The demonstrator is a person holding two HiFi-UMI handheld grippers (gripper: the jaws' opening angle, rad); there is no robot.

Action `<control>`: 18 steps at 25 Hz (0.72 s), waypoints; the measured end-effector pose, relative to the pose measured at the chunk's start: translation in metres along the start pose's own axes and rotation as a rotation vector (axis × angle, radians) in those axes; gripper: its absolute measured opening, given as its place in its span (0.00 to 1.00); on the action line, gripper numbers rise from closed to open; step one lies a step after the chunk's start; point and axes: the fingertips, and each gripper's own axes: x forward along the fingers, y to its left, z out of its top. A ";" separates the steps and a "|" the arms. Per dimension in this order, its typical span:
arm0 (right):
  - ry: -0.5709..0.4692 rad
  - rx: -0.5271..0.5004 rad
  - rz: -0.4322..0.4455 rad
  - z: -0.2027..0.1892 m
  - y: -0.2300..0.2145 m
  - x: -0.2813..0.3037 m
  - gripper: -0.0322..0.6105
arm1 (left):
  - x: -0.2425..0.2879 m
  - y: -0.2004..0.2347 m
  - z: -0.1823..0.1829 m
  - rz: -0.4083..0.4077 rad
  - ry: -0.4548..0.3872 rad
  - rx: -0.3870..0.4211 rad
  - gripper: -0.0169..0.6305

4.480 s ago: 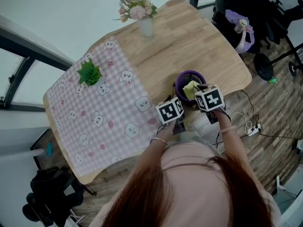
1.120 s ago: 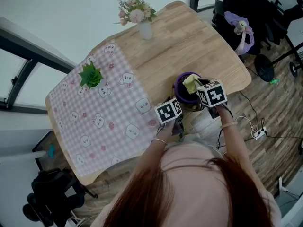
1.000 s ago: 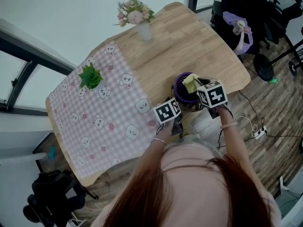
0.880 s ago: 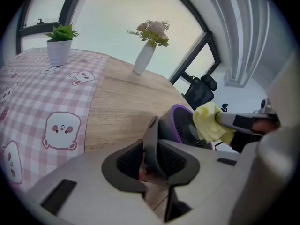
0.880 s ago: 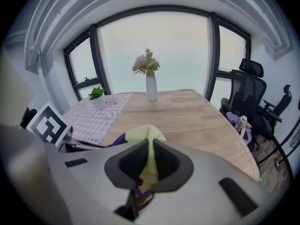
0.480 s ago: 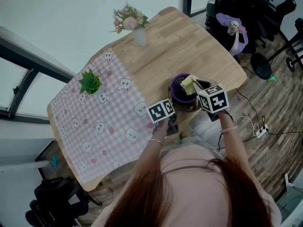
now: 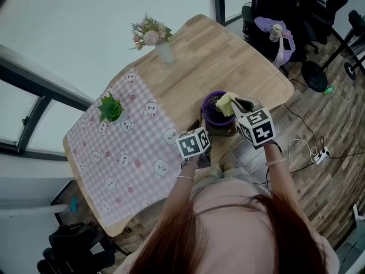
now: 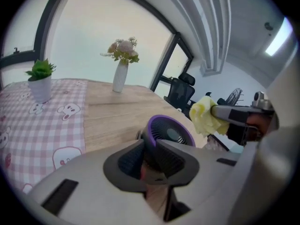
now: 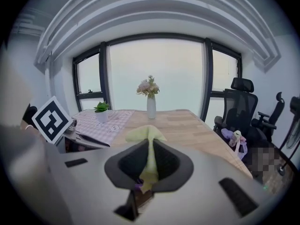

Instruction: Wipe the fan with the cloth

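Observation:
A small purple fan (image 7: 215, 108) stands near the wooden table's (image 7: 228, 56) near edge, and in the left gripper view the fan (image 8: 168, 134) sits tilted, its dark body between the jaws. My left gripper (image 7: 203, 128) (image 8: 157, 159) is shut on the fan's body, and its jaws have just been closing. My right gripper (image 7: 235, 105) (image 9: 149, 165) is shut on a yellow cloth (image 7: 226, 102) (image 9: 147, 136). The cloth (image 8: 205, 116) hangs just beside the fan's upper right rim. Whether it touches the rim I cannot tell.
A pink checked mat with bear prints (image 7: 125, 147) covers the table's left half, with a small green plant (image 7: 110, 108) on it. A white vase of flowers (image 7: 151, 36) stands at the far edge. Black office chairs (image 7: 274, 10) and floor cables (image 7: 312, 152) lie to the right.
Both grippers have risen. The left gripper's cube has shifted left and rolled, and the yellow cloth now sits a little higher over the fan's rim.

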 end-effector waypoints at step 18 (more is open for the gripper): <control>-0.324 0.158 -0.014 0.046 -0.017 -0.105 0.09 | -0.087 -0.097 0.082 -0.070 -0.363 0.322 0.09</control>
